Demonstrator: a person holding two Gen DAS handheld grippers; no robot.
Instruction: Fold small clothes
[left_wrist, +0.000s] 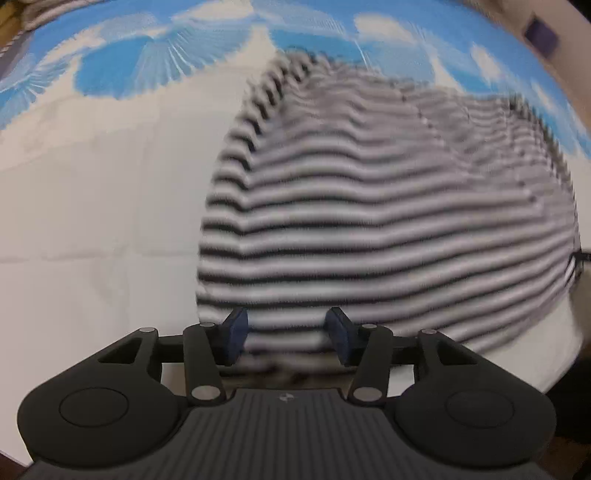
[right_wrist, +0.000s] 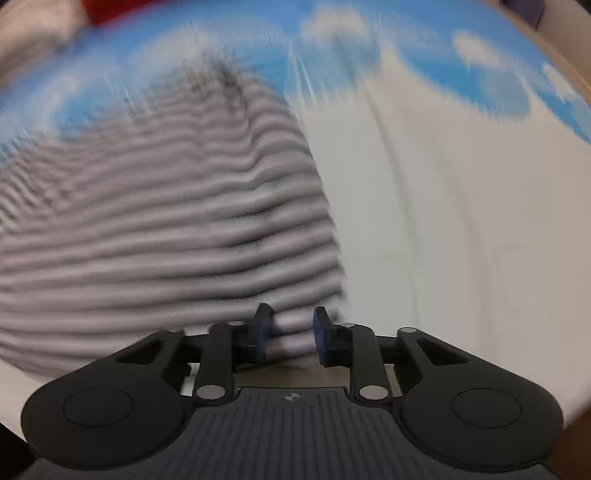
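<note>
Your left gripper (left_wrist: 290, 334) and right gripper (right_wrist: 290, 334) both hang spread over the near hem of the striped garment (left_wrist: 388, 206), pinching nothing. It lies flat on the bedsheet (left_wrist: 92, 221), with bare white sheet off both its side edges.

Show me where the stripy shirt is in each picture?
Left wrist view: the stripy shirt fills the middle and right, its near edge between the left gripper pads.
Right wrist view: the stripy shirt fills the left and middle, reaching the right gripper.
Shared landmark: the blue-and-white sheet.
</note>
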